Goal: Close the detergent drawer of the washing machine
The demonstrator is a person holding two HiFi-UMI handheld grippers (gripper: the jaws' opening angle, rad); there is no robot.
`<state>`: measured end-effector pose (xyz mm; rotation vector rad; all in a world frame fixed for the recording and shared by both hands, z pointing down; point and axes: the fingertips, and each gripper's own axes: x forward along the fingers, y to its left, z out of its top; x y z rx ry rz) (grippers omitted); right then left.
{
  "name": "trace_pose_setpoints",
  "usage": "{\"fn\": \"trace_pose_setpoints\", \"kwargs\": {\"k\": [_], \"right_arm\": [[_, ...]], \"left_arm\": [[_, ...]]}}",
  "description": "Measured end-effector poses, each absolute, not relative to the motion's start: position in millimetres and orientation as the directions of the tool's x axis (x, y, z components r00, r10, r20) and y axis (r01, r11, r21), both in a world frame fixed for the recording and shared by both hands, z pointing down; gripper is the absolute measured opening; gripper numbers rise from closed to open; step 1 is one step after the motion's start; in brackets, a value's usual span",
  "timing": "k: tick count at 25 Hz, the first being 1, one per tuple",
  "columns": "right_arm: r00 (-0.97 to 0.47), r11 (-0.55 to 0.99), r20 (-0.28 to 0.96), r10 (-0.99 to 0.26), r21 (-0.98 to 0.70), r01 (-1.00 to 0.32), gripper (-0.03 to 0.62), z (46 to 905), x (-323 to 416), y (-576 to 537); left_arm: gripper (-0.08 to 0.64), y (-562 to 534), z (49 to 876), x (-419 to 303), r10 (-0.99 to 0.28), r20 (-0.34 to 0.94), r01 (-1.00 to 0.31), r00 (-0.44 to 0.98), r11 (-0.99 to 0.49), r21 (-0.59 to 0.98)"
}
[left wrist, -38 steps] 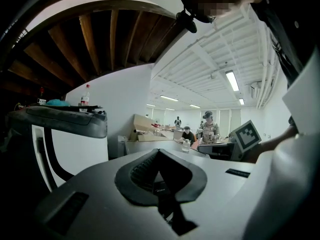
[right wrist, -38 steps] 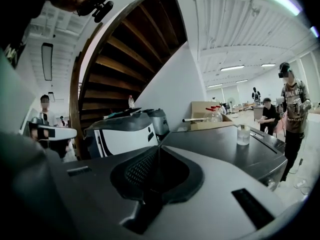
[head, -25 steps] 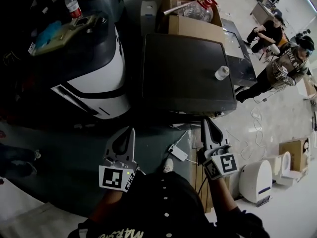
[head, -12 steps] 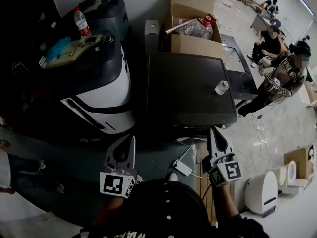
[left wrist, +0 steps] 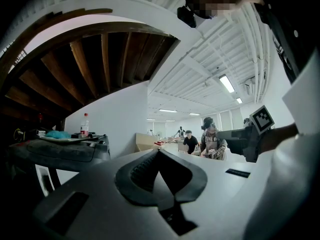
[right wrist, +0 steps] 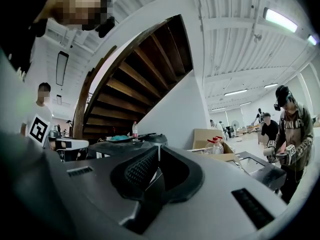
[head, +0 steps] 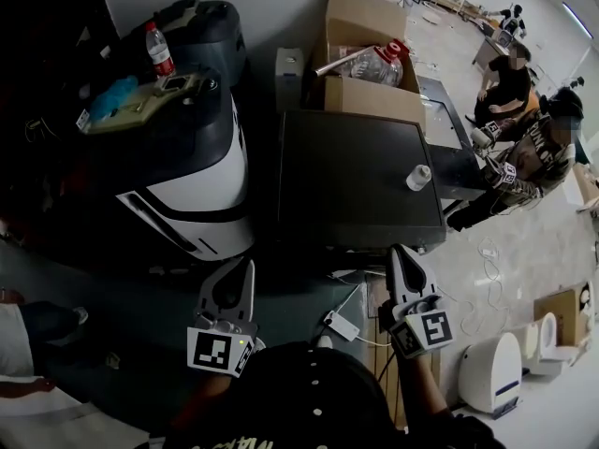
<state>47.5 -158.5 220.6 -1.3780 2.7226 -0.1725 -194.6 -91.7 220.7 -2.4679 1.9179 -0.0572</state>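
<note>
A dark, flat-topped machine (head: 360, 176) stands in the middle of the head view, and a black-and-white appliance (head: 178, 171) stands to its left. I cannot make out a detergent drawer on either. My left gripper (head: 248, 263) is held in front of the gap between them, apart from both, with its jaws shut and nothing between them. My right gripper (head: 397, 249) is near the dark machine's front right corner, also shut and empty. Both point level. In the left gripper view the left gripper (left wrist: 159, 150) shows closed tips. The right gripper (right wrist: 159, 149) looks the same in its own view.
A small white bottle (head: 418, 177) stands on the dark machine. A water bottle (head: 157, 47) and a blue cloth (head: 114, 92) rest on the left appliance. Behind is a cardboard box (head: 360, 26) with a plastic jug (head: 374, 62). A power strip (head: 343, 325) lies on the floor. People (head: 533, 148) are at the right.
Both grippers have risen slightly and stayed shut. The head view has shifted a little, and the people at the right have moved.
</note>
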Motion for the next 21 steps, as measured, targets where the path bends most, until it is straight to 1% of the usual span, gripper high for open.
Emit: {"fn": "trace_pose_setpoints", "kwargs": {"k": [3, 9, 14, 21], "right_arm": [[-0.597, 0.598, -0.057, -0.801, -0.137, -0.79, 0.038, 212, 44, -158], [-0.596, 0.598, -0.059, -0.801, -0.134, -0.79, 0.037, 211, 44, -155], [-0.577, 0.575, 0.008, -0.816, -0.084, -0.814, 0.035, 224, 50, -151], [-0.596, 0.594, -0.002, -0.803, -0.082, -0.8, 0.035, 225, 44, -149]], "left_arm": [[0.009, -92, 220, -195, -0.968, 0.018, -0.968, 0.249, -0.25, -0.034], [0.009, -89, 221, -194, -0.967, 0.017, -0.967, 0.252, -0.253, -0.033], [0.009, -85, 220, -194, -0.967, 0.016, -0.966, 0.255, -0.255, -0.035], [0.009, -79, 220, -193, -0.97, 0.01, -0.969, 0.243, -0.244, -0.039]]}}
